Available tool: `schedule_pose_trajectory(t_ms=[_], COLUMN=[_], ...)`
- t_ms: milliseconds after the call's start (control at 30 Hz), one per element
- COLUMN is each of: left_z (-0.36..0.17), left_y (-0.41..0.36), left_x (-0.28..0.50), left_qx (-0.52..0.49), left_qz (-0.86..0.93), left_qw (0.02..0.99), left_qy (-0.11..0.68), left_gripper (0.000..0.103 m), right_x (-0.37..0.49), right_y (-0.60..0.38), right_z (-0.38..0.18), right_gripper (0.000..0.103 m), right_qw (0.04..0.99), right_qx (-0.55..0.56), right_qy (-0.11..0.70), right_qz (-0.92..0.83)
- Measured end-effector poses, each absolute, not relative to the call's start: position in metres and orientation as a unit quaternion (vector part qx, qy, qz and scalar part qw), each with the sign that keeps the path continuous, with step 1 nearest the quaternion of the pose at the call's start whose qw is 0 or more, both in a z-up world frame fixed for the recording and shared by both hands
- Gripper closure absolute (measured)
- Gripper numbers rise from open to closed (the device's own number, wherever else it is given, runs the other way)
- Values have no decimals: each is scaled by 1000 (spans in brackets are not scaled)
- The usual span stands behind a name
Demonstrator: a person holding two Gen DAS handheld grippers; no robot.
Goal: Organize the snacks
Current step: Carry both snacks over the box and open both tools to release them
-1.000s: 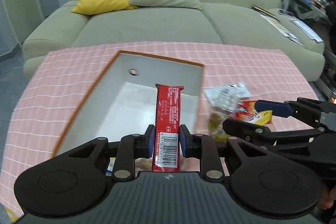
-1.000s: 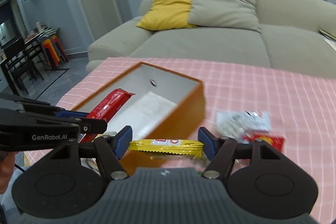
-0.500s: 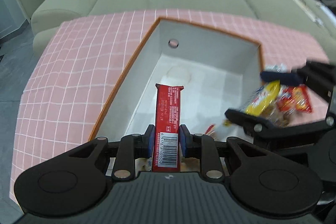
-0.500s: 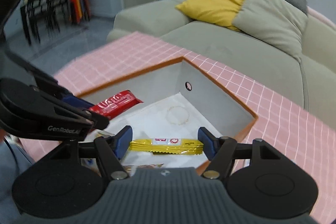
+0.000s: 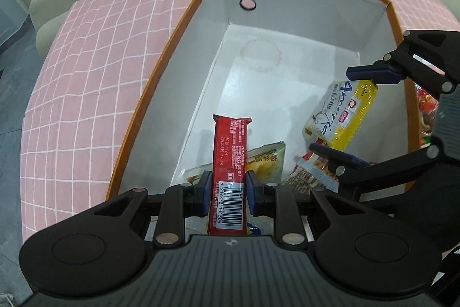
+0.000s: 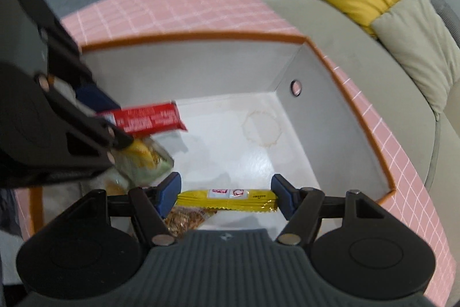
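**Over the open box: both snacks brought in above the floor**

Above the white floor of the orange-rimmed box (image 5: 169,53), two snacks are now held where a second ago they were carried short of it. The red snack bar (image 5: 230,157) is clamped near its barcode end between the pads of the left gripper (image 5: 228,189), its far end standing out over the box interior. The yellow snack packet (image 6: 227,199) is pinched across its width by the right gripper (image 6: 225,196), whose jaws stand fairly wide because the packet fills them.

A second ago the box was seen from outside, with the sofa filling the upper view; now its walls and stained floor fill both views, and the round hole in the end wall (image 5: 247,3) is seen from above. It is judged from this that both items have been carried over the rim and that release is the step at hand. Other packets already lie at the near end of the box, among them a green-and-yellow packet (image 5: 266,160) beneath the red bar.

Both grippers are pitched steeply downward into the box. The right one has been rolled, so that its packet is presented flat to the floor. The two are held close together, the left seen at the left edge of the right wrist view. The pink checked tablecloth (image 5: 86,82) lies under the box.
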State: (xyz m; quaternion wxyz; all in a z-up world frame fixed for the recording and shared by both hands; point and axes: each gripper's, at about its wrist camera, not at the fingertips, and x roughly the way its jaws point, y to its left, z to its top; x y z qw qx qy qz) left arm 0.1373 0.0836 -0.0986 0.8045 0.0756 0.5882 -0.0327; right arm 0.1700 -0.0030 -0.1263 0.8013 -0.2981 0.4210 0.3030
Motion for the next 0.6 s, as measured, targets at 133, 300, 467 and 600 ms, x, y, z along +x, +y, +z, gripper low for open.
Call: schedule_pose_trajectory(t_ms=[133, 300, 467, 600], left_z=[-101, -102, -99, -89], left_y=[84, 86, 82, 82], left_x=[140, 141, 138, 134], left_qx=[82, 80, 92, 94], left_qz=[-33, -31, -34, -33], left_qw=[803, 802, 805, 814], left_qy=[590, 591, 585, 572], left_gripper=[76, 76, 70, 58], right_x=[170, 174, 170, 166], right_y=[0, -1, -5, -8], right_z=[-140, -144, -140, -133], right_gripper=[36, 36, 34, 22], right_qw=[790, 787, 791, 799], right_qx=[-310, -309, -311, -317], right_qy=[436, 442, 436, 420], right_qz=[300, 299, 297, 292])
